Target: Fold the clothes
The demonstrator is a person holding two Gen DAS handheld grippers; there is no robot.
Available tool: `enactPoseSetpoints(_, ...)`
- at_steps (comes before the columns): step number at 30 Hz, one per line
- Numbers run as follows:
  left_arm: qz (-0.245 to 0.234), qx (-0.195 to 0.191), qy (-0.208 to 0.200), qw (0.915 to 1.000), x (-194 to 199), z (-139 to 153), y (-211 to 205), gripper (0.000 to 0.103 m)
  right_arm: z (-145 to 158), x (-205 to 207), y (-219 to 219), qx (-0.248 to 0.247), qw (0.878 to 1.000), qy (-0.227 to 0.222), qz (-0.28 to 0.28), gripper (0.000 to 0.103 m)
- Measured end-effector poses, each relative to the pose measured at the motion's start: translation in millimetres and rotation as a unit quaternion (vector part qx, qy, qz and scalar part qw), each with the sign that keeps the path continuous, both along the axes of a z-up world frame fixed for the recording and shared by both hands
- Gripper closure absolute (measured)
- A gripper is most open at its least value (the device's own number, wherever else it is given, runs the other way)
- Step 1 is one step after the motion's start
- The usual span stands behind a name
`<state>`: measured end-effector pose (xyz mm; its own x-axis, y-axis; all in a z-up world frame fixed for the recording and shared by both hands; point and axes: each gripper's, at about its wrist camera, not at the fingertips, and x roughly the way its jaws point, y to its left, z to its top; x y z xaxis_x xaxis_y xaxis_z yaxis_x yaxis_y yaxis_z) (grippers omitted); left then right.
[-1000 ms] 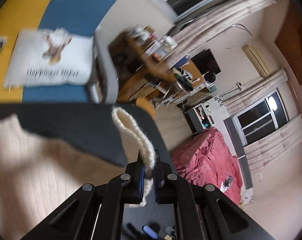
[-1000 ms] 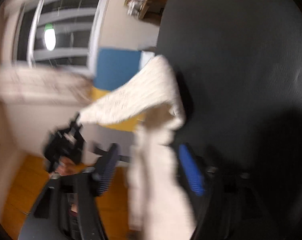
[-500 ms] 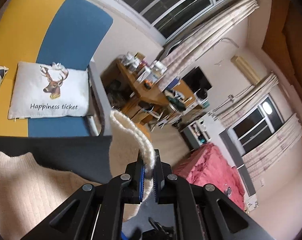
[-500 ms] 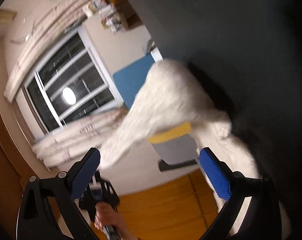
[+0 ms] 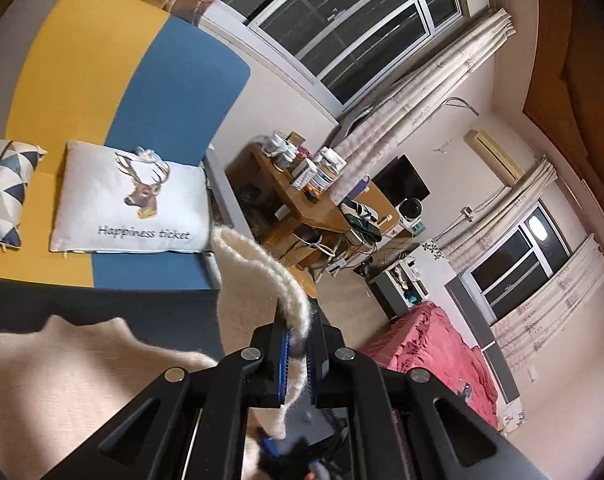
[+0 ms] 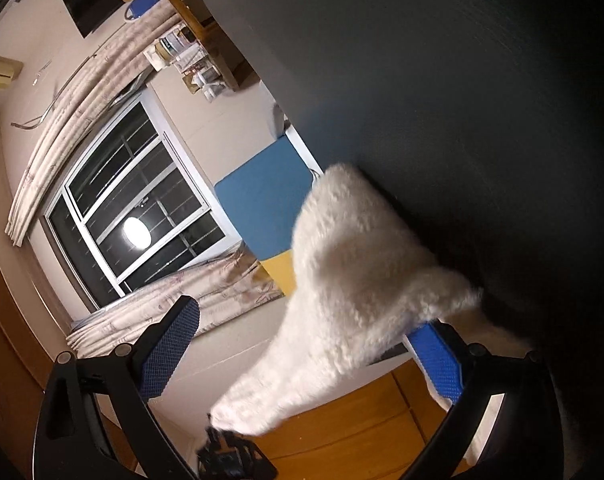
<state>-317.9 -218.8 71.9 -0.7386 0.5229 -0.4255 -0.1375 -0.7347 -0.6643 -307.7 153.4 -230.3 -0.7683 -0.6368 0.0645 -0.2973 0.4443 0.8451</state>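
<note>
A cream knit sweater [image 5: 62,380] lies on a dark table [image 5: 102,304]. My left gripper [image 5: 296,354] is shut on the sweater's ribbed edge [image 5: 262,264] and holds that part lifted above the table. In the right wrist view the sweater [image 6: 349,280] hangs stretched from the table [image 6: 461,100] down to the left gripper at the bottom. My right gripper [image 6: 302,356] is open, its blue pads [image 6: 170,348] wide apart, with the cloth passing between them and nothing gripped.
A yellow and blue sofa [image 5: 122,80] with a deer cushion [image 5: 130,200] stands behind the table. A cluttered wooden desk [image 5: 309,200] and a red bed [image 5: 433,344] are to the right. The floor [image 6: 361,432] is wooden.
My left gripper has raised the sweater edge higher and tilted up. My right gripper has let go of the cloth and opened wide.
</note>
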Motion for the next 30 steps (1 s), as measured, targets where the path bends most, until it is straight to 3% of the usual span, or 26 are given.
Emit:
enactPoseSetpoints(4, 0.012, -0.009, -0.009, 0.9998, 21.4, -23.2, -23.1, 0.098, 6.3, -4.5, 4.7, 0.046, 0.999, 0.015, 0.006, 0.001)
enactPoseSetpoints(11, 0.065, 0.011, -0.103, 0.9925, 66.4, -129.1, -78.6, 0.098, 16.6, -8.4, 5.9, 0.118, 0.992, 0.032, 0.04, 0.001)
enactPoseSetpoints(15, 0.103, 0.014, -0.161, 0.9816, 96.5, -195.3, -103.7, 0.098, 29.6, -14.9, 2.2, 0.191, 0.976, 0.053, 0.092, 0.001)
enactPoseSetpoints(19, 0.107, -0.009, -0.207, 0.9724, 109.6, -238.7, -109.4, 0.097, 34.4, -20.5, -4.9, 0.243, 0.959, 0.063, 0.133, 0.001)
enactPoseSetpoints(22, 0.098, 0.013, -0.227, 0.9689, 111.4, -258.8, -117.8, 0.091, 37.0, -22.3, -10.3, 0.268, 0.948, 0.069, 0.154, 0.001)
enactPoseSetpoints(26, 0.103, 0.071, -0.23, 0.9652, 113.7, -266.6, -135.1, 0.084, 39.6, -21.9, -12.0, 0.276, 0.946, 0.071, 0.155, 0.001)
enactPoseSetpoints(30, 0.091, 0.067, -0.227, 0.9673, 109.4, -263.2, -144.2, 0.083, 38.7, -23.2, -11.7, 0.268, 0.948, 0.078, 0.154, 0.001)
